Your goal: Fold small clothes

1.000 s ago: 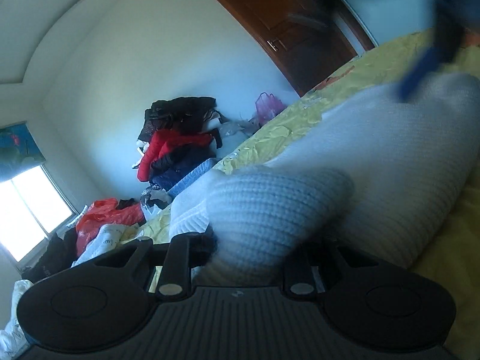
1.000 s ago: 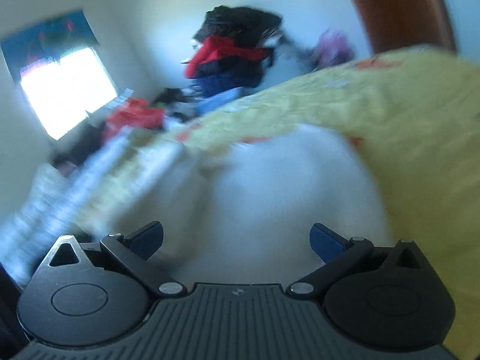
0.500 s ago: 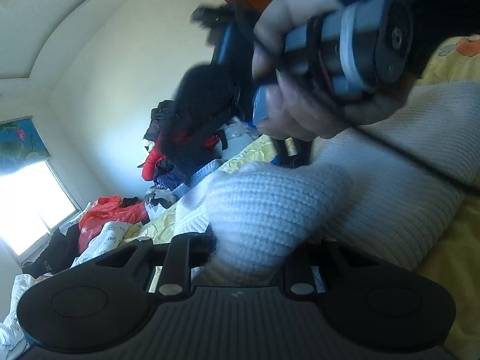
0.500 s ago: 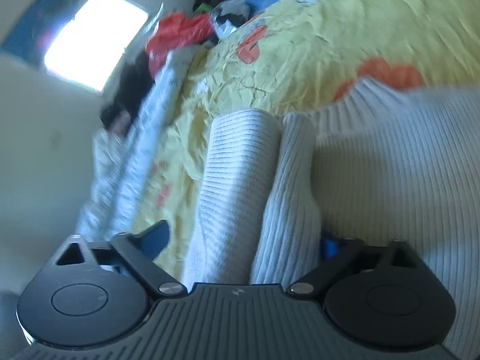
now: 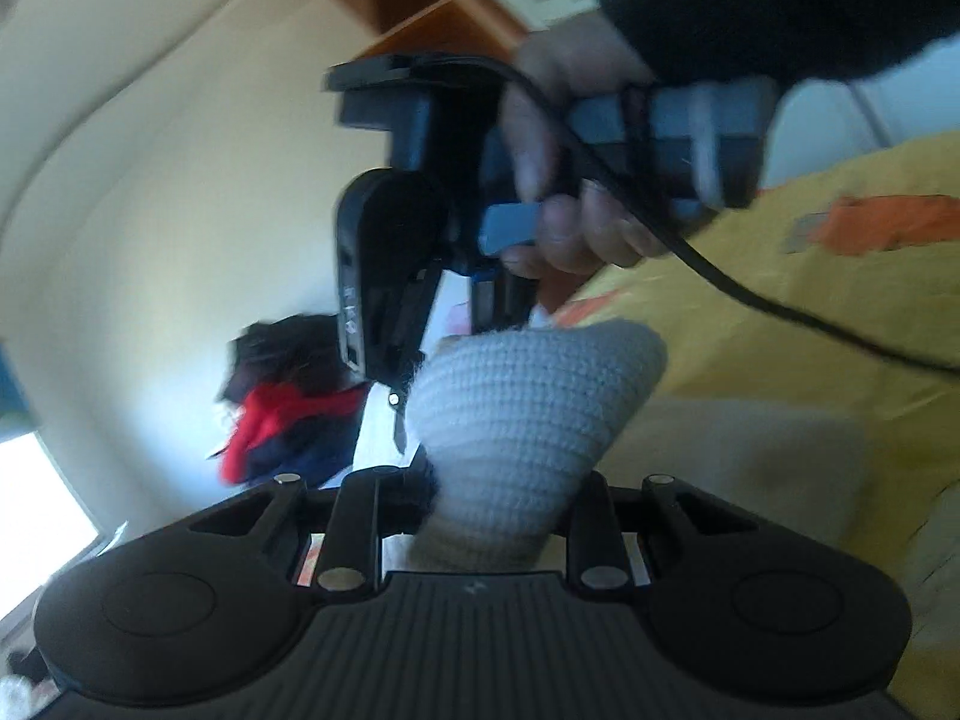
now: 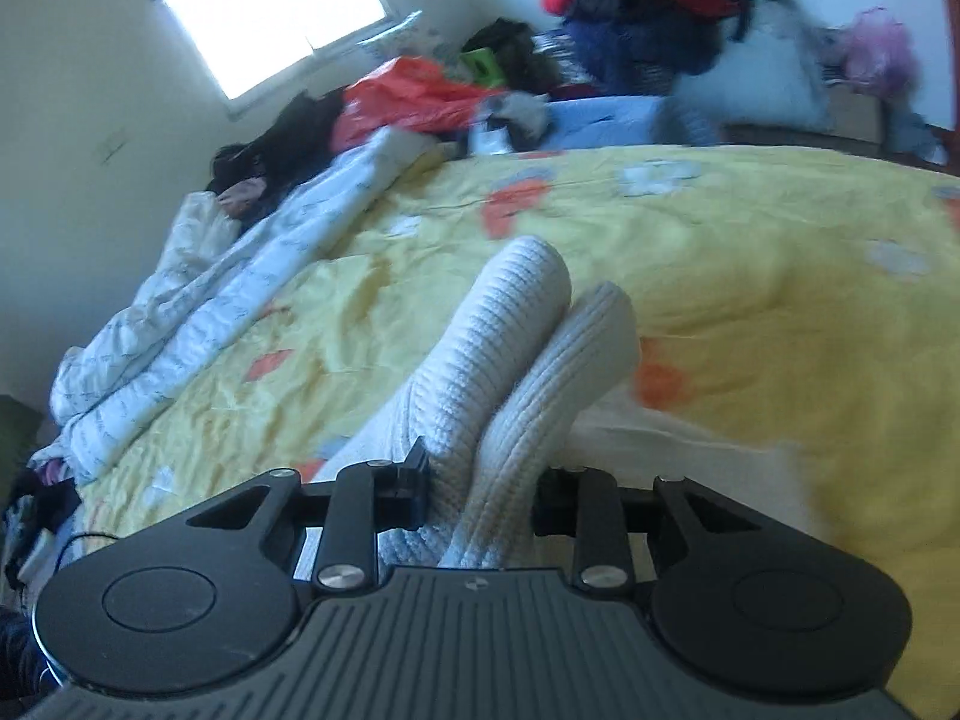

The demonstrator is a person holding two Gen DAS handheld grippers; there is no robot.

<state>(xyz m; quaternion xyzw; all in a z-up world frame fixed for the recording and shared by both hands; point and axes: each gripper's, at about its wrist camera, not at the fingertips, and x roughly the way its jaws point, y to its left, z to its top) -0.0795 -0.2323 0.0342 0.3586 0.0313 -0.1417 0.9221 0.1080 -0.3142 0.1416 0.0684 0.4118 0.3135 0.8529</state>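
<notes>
up close in the left wrist view, the left gripper (image 5: 489, 510) sits at the bottom centre of the frame, its jaws clamped on a bunched fold of a white knit garment (image 5: 528, 408). the fold rises from between the jaws toward the middle of the frame. more of the same pale knit lies blurred at the lower right, on a yellow bedsheet (image 5: 780, 312) with orange patches.

above the fold, in the upper middle of that view, a person's hand (image 5: 576, 180) in a dark sleeve (image 5: 780, 0) grips the handle of the right gripper (image 6: 480, 492), whose black body points downward to the top of the fold. a black cable (image 5: 750, 300) trails from it toward the right edge.

in the right wrist view, the right gripper fills the bottom of the frame. its jaws are closing, and two thick ribbed rolls of the white knit garment stand between them, pressed on both sides and reaching up to the frame's centre. the yellow bedsheet spreads behind across the middle and right. a crumpled white quilt (image 6: 228, 300) lies along the left side. a pile of clothes (image 6: 648, 6), red and dark, sits at the upper right, and a bright window (image 6: 282, 6) at the upper left.
</notes>
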